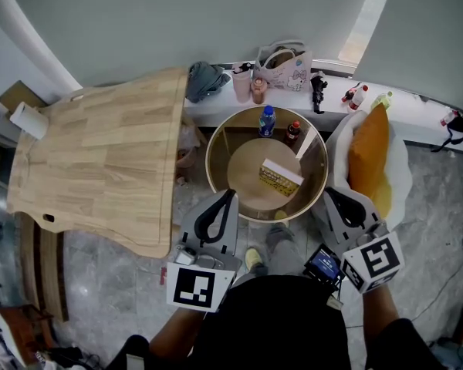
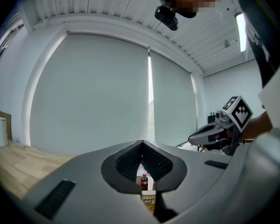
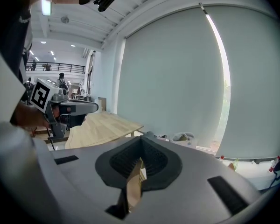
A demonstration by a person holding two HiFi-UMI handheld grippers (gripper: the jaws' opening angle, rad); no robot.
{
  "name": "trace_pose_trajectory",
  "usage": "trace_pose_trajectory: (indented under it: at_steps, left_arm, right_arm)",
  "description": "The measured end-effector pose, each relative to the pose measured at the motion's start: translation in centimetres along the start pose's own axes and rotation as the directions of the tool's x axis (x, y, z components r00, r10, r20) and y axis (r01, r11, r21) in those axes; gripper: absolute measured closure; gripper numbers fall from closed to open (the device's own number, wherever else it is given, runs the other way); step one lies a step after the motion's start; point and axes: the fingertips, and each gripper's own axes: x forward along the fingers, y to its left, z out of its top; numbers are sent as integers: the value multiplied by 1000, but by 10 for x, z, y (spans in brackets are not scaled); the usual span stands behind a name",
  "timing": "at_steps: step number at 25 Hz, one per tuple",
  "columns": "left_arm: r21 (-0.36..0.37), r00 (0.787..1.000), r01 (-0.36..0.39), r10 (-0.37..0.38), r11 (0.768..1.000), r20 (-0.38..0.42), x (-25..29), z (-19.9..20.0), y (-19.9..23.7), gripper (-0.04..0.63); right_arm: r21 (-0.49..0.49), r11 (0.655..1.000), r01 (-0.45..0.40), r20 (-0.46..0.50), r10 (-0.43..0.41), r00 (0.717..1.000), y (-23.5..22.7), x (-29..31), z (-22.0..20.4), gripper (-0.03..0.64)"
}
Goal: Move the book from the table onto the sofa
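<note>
The book [image 1: 281, 177], white with a yellow cover edge, lies inside the round rimmed table [image 1: 216, 149], right of its middle. My left gripper [image 1: 232, 194] hovers at the table's near left rim, its jaws meeting at the tips with nothing held. On the near right side, between table and sofa, my right gripper [image 1: 329, 192] is also shut and empty. In the left gripper view, the book [image 2: 148, 200] peeks through the slit below the closed tips [image 2: 142, 143]. The white sofa [image 1: 400, 168] with an orange cushion [image 1: 369, 156] stands just right of the table.
A blue-capped bottle [image 1: 268, 122] and a red bottle [image 1: 293, 132] stand at the round table's far side. A large wooden table [image 1: 100, 160] fills the left. Behind, a ledge [image 1: 216, 108] holds a bag [image 1: 284, 66], cups and small bottles. My feet are below the table.
</note>
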Motion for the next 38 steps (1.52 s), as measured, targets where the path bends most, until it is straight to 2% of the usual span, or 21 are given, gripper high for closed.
trace_pose_trajectory:
  at_steps: [8, 21, 27, 34, 38]
  left_arm:
    - [-11, 999, -24, 24, 1000, -38, 32, -7, 9, 588]
    - [-14, 990, -92, 90, 996, -109, 95, -21, 26, 588]
    - [-23, 981, -124, 119, 992, -151, 116, -34, 34, 588]
    - [-49, 964, -169, 154, 984, -215, 132, -59, 47, 588]
    - [-58, 956, -183, 164, 981, -245, 137, -77, 51, 588]
  right_arm:
    - [15, 999, -37, -24, 38, 999, -27, 26, -2, 607]
    - [44, 987, -155, -90, 159, 983, -76, 87, -11, 607]
    - [23, 980, -196, -62, 198, 978, -86, 118, -17, 606]
    - [52, 968, -246, -125, 251, 960, -92, 149, -44, 606]
    - [77, 960, -271, -189, 281, 941, -92, 162, -60, 541]
